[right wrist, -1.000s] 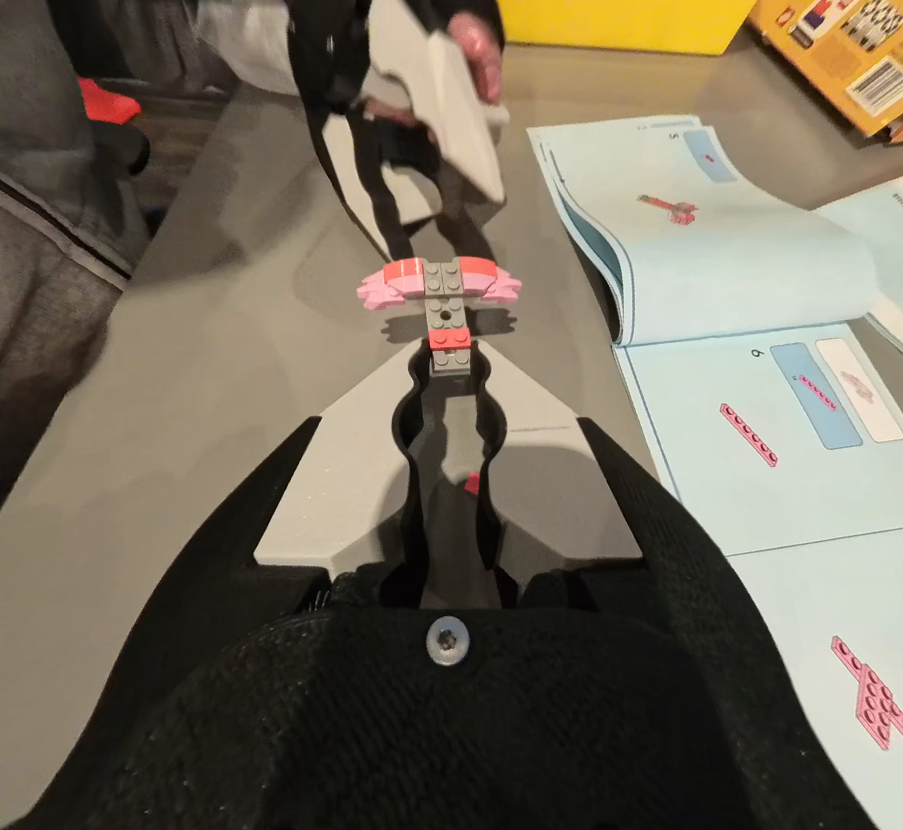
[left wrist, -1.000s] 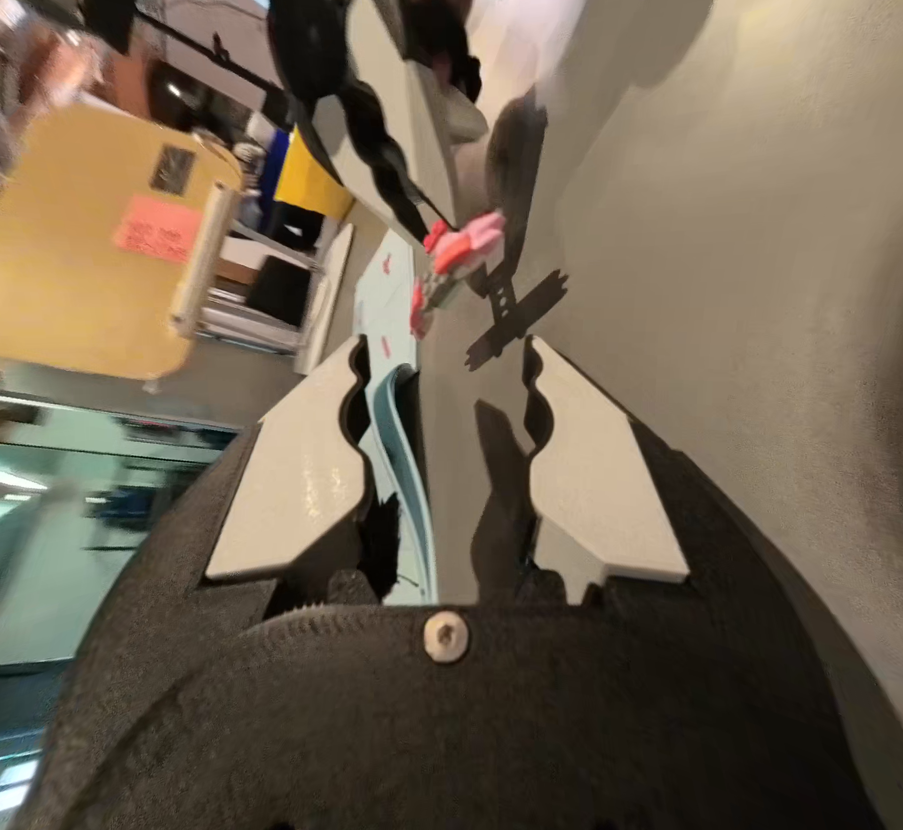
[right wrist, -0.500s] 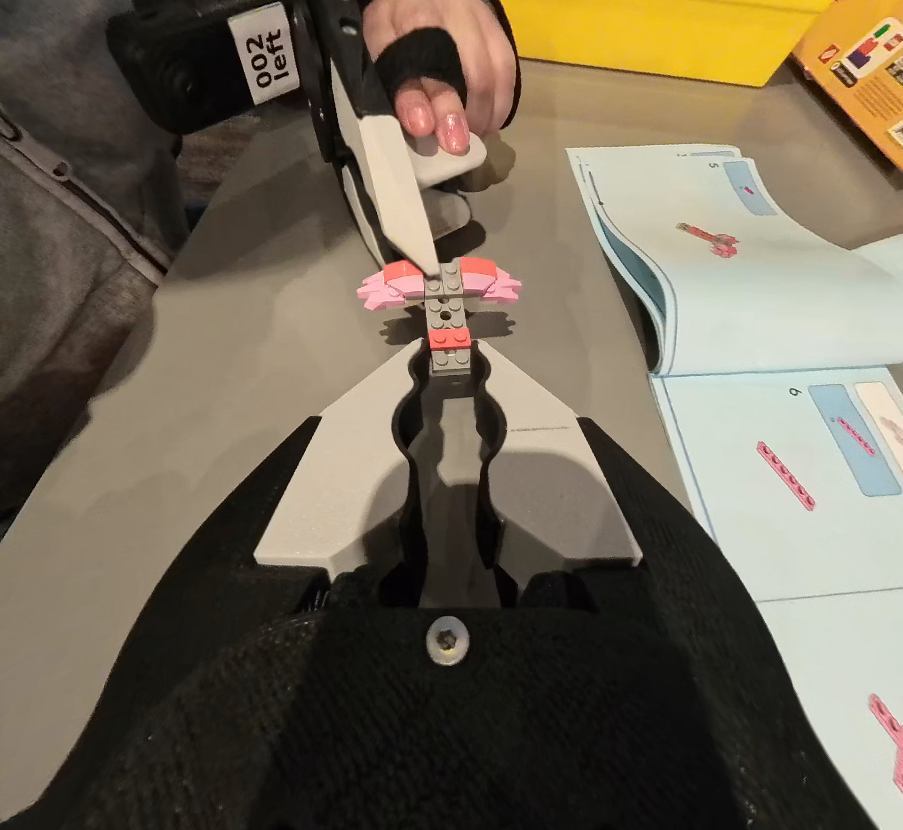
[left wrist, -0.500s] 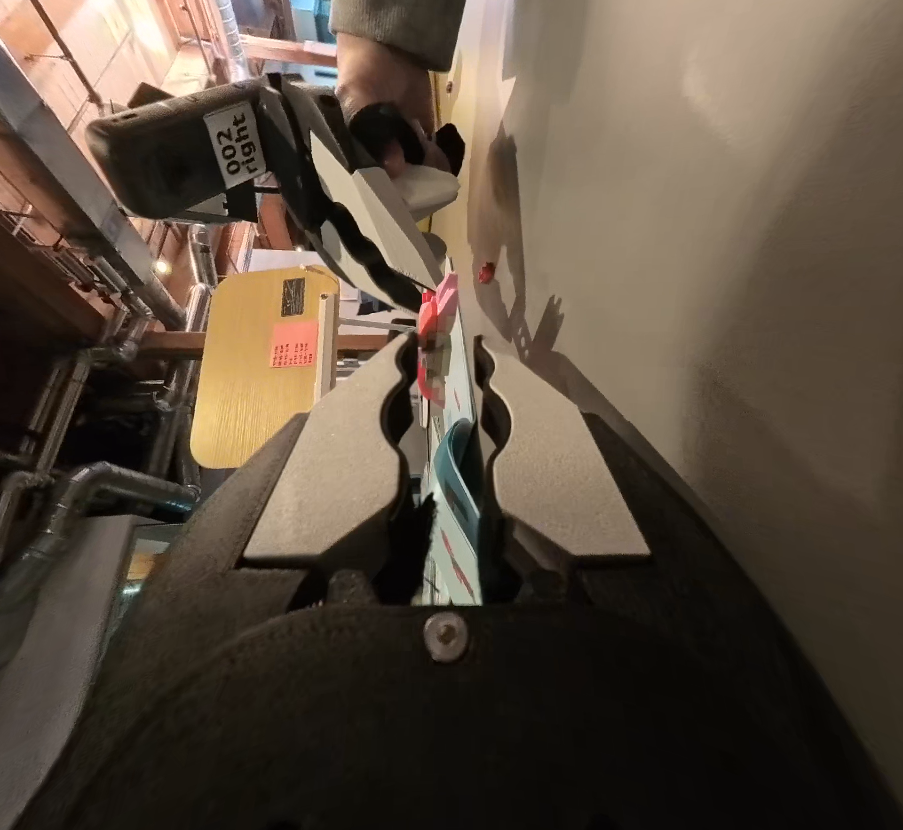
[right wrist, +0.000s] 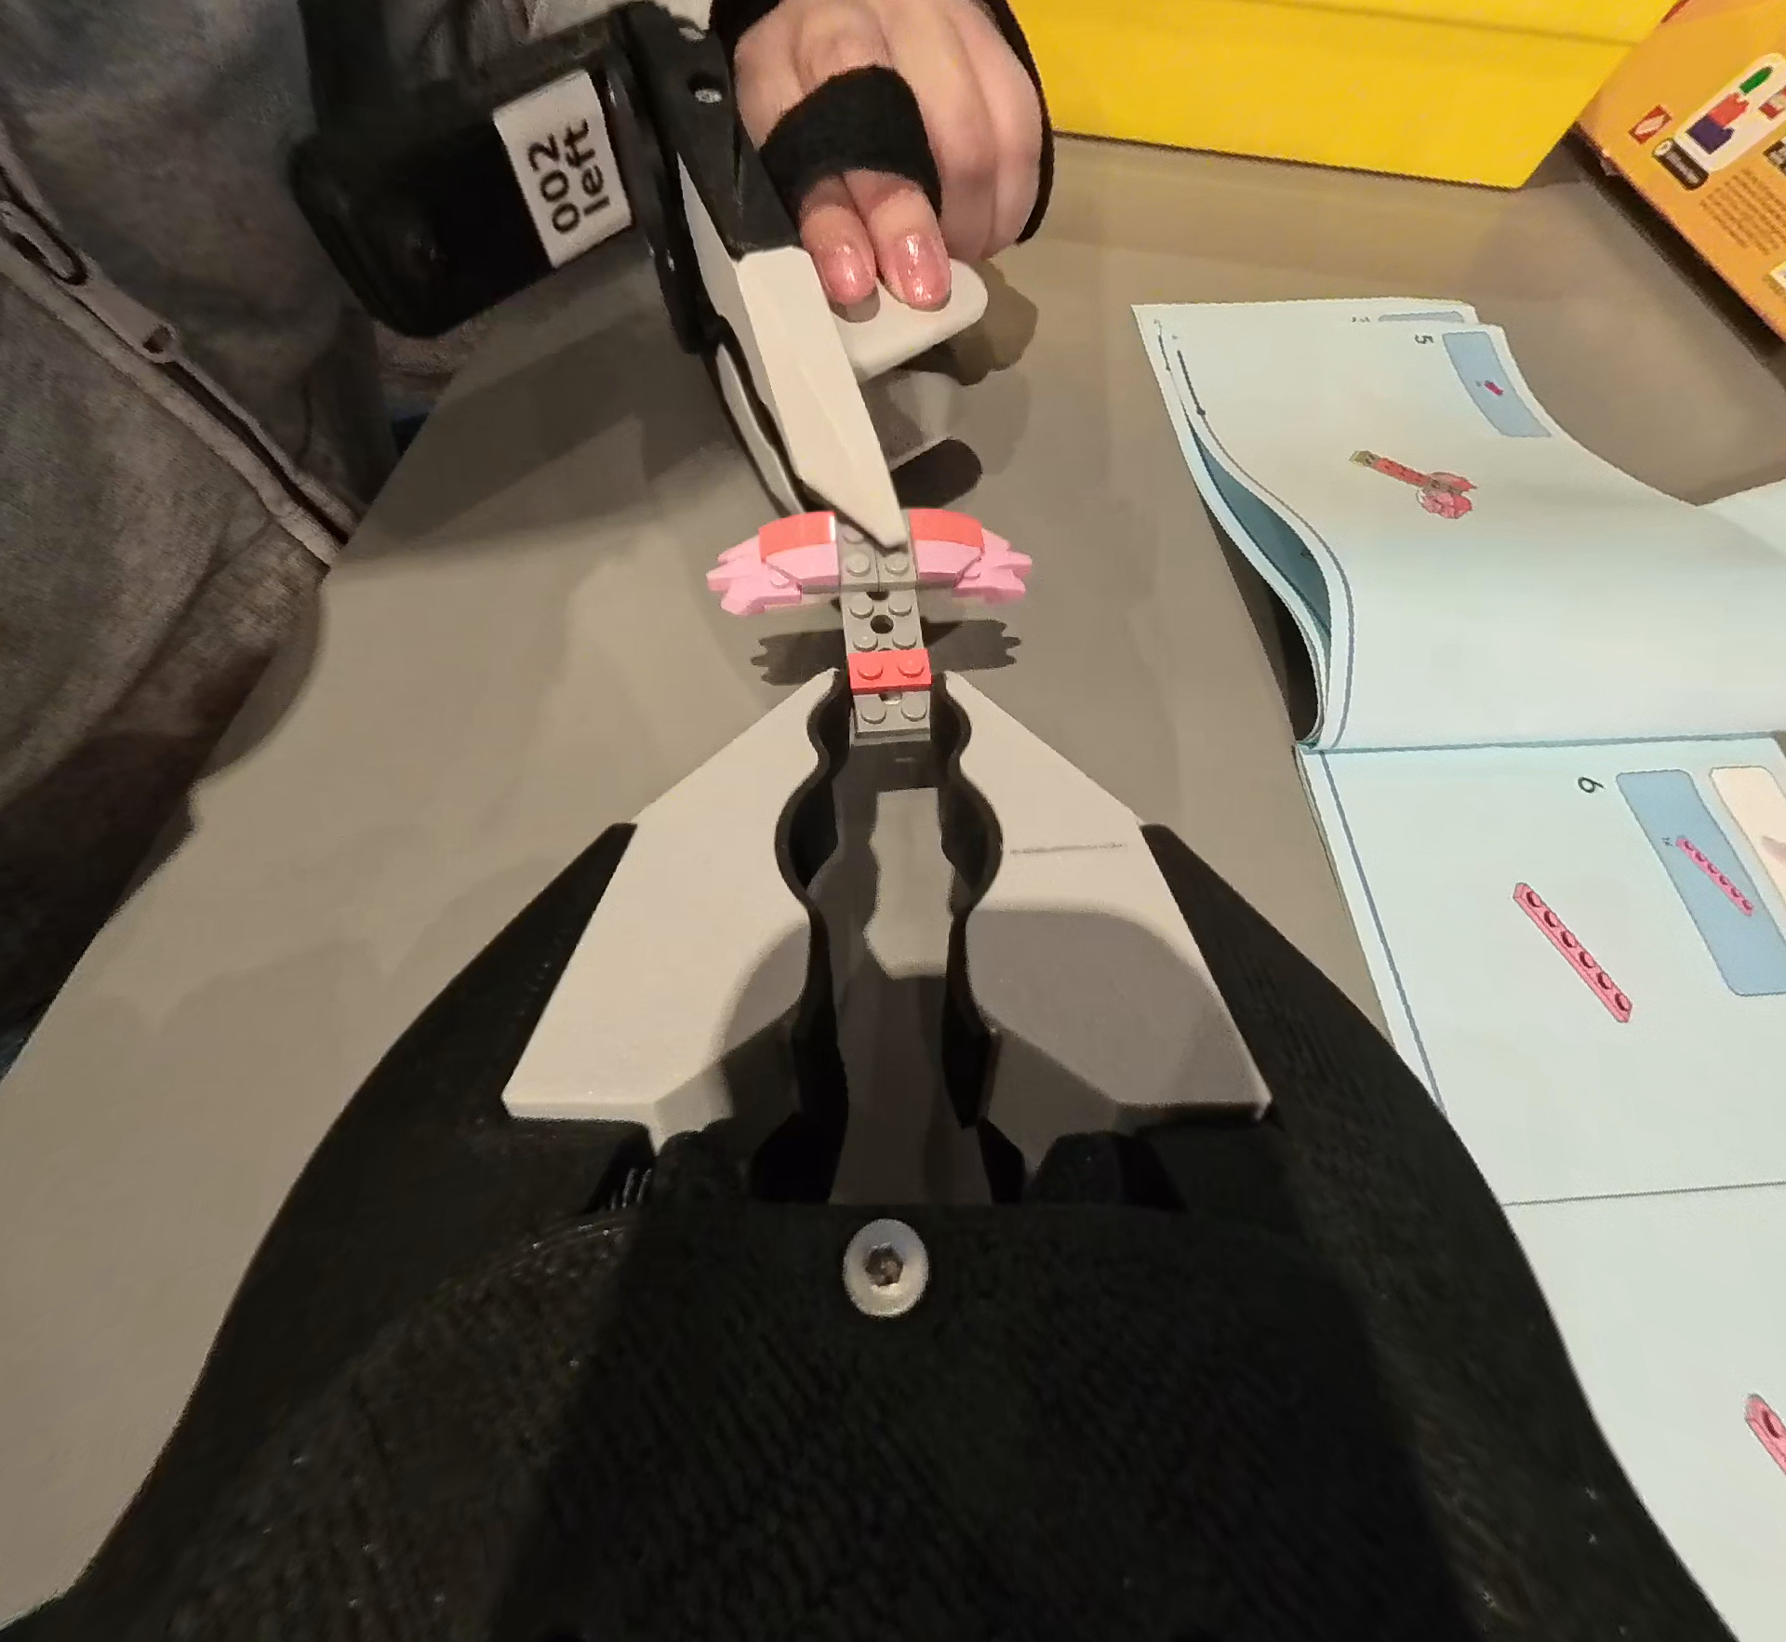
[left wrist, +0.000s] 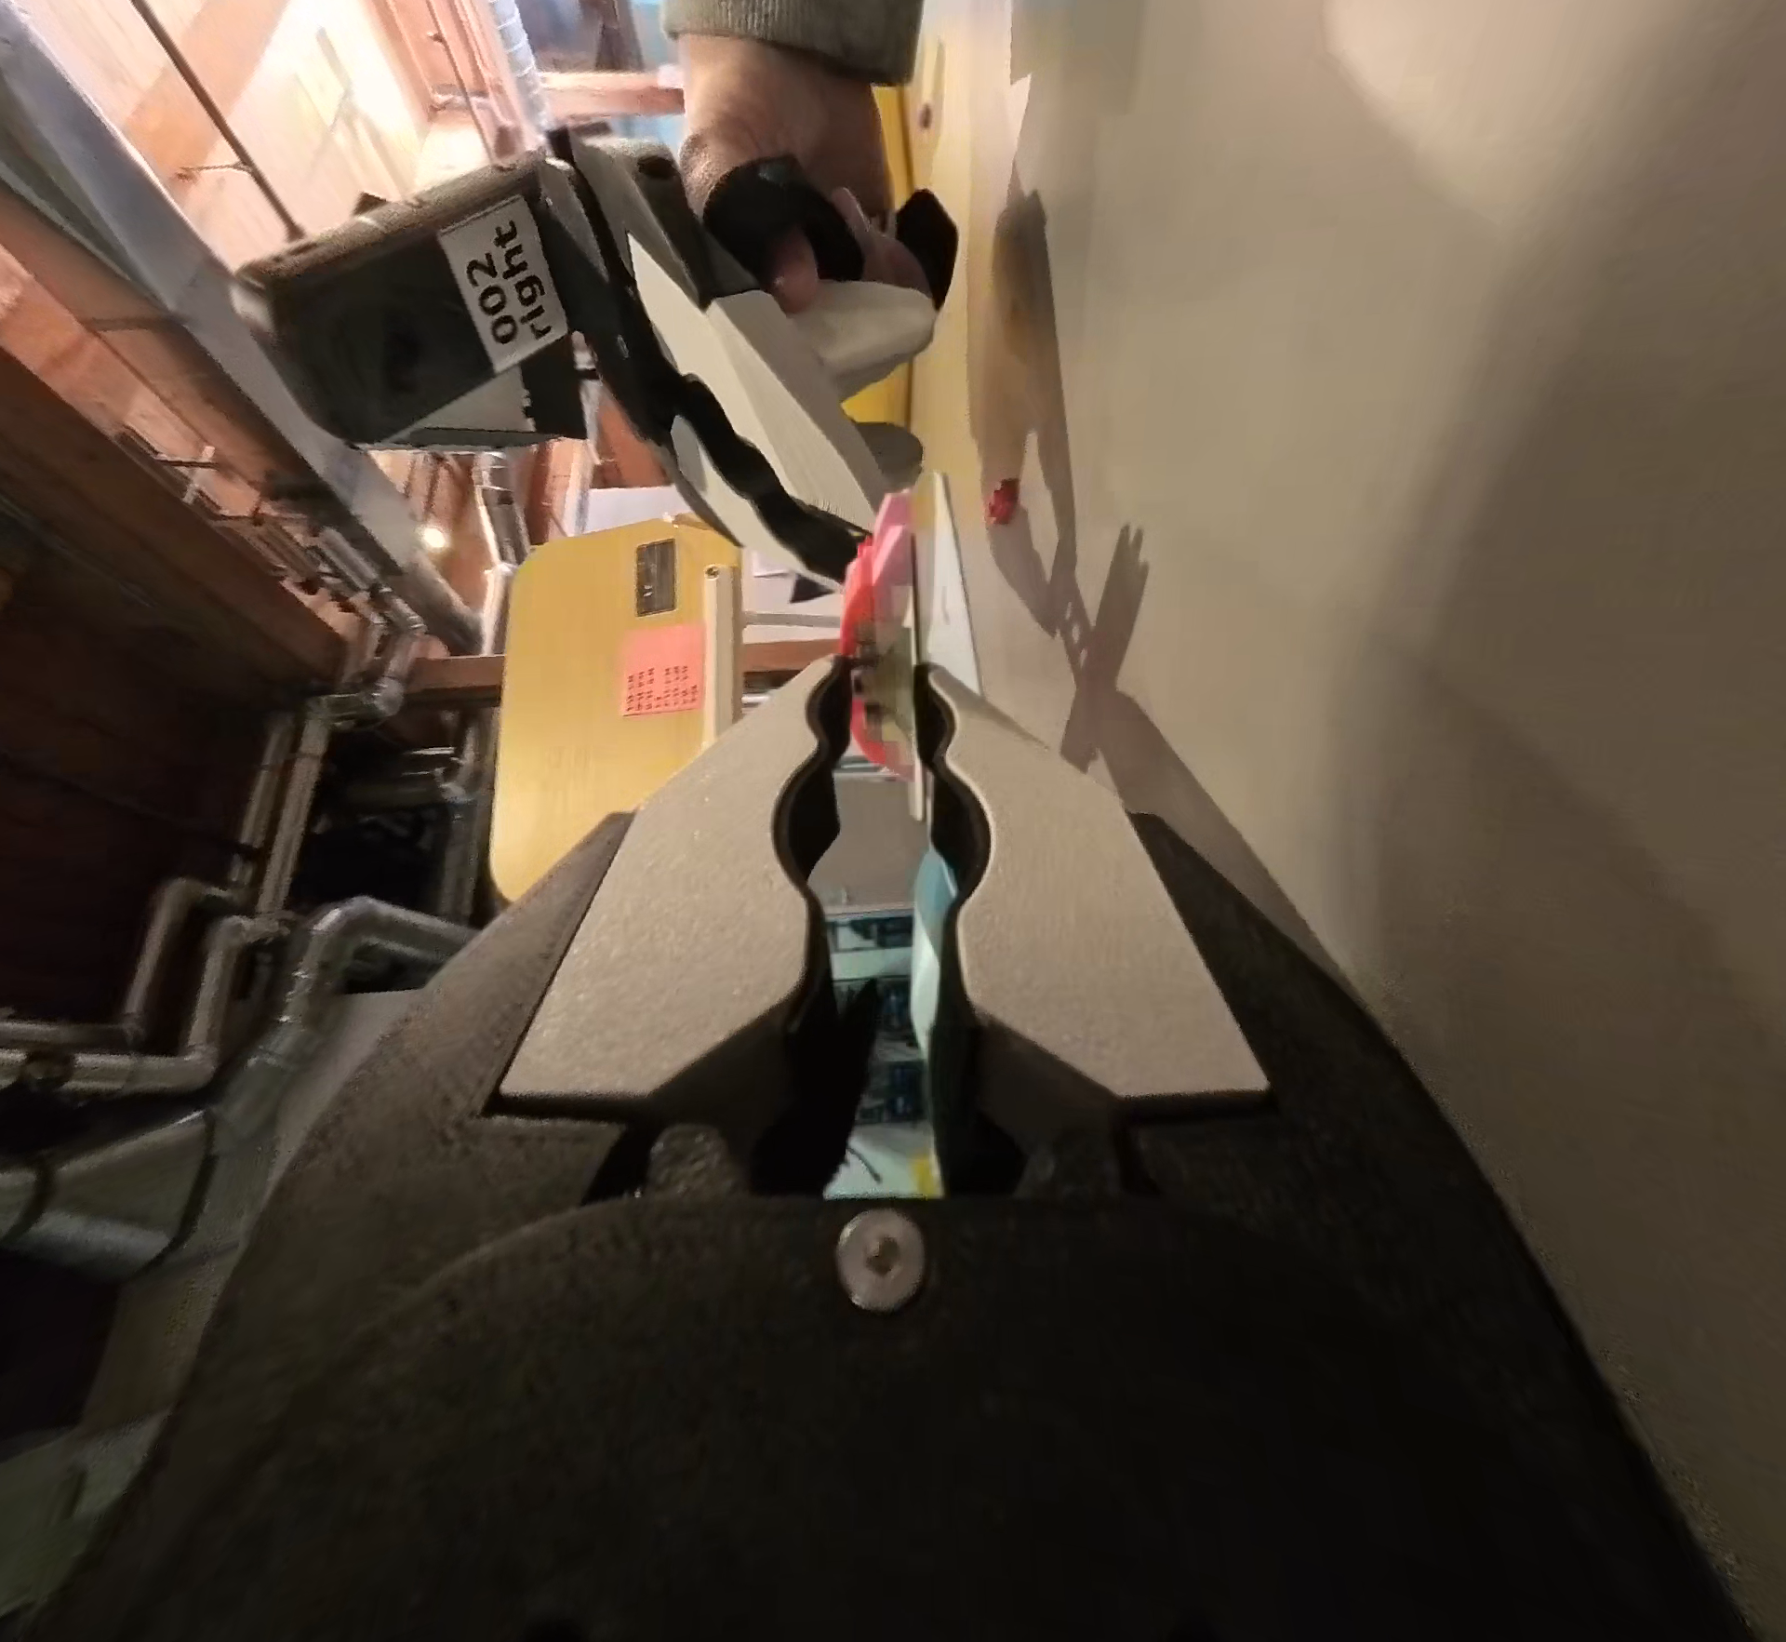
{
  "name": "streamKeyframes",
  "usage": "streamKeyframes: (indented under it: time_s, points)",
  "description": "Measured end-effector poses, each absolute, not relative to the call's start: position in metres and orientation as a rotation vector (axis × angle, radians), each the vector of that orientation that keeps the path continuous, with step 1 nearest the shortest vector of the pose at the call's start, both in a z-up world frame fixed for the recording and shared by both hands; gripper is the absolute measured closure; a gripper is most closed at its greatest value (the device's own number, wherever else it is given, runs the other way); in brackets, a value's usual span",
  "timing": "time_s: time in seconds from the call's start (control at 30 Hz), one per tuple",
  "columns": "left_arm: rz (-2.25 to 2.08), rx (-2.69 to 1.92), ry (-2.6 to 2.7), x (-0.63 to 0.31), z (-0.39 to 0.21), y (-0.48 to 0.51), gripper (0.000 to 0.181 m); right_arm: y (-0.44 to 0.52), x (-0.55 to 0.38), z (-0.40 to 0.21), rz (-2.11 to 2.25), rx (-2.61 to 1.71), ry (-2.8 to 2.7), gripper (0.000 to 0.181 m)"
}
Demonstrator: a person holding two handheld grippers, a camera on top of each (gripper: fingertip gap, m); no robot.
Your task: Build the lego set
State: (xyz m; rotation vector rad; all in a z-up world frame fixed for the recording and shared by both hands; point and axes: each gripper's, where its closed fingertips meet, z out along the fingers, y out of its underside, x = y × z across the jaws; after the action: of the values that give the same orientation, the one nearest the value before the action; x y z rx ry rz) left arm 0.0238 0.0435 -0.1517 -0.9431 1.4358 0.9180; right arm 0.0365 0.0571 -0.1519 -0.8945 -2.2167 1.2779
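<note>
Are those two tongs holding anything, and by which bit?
The right tongs clamp the lego piece by its grey stem's near end. The left tongs close on its far end, between the pink wings.

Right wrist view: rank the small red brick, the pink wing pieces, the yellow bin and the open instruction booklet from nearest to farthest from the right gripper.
1. small red brick, on the grey plate just past the right gripper
2. pink wing pieces, at the plate's far end, where the left gripper meets it
3. open instruction booklet, off to the right on the table
4. yellow bin, at the far edge
</note>
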Motion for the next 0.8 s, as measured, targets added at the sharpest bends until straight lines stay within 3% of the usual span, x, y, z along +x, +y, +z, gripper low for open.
streamKeyframes:
  time_s: [0.27,0.33,0.5,0.8]
  points:
    - [0.923,-0.935,1.432,0.023,-0.15,0.043,0.17,0.061,0.034,-0.15,1.266,-0.916,-2.18,0.165]
    - [0.91,-0.956,1.449,0.022,-0.154,0.043,0.171,0.078,0.035,-0.154,1.174,-0.992,-2.171,0.154]
    - [0.918,-0.964,1.441,0.02,-0.153,0.045,0.171,0.116,0.049,-0.164,1.042,-1.176,-2.117,0.148]
    - [0.92,-0.979,1.43,0.018,-0.153,0.048,0.171,0.119,0.061,-0.185,1.023,-1.325,-2.145,0.152]
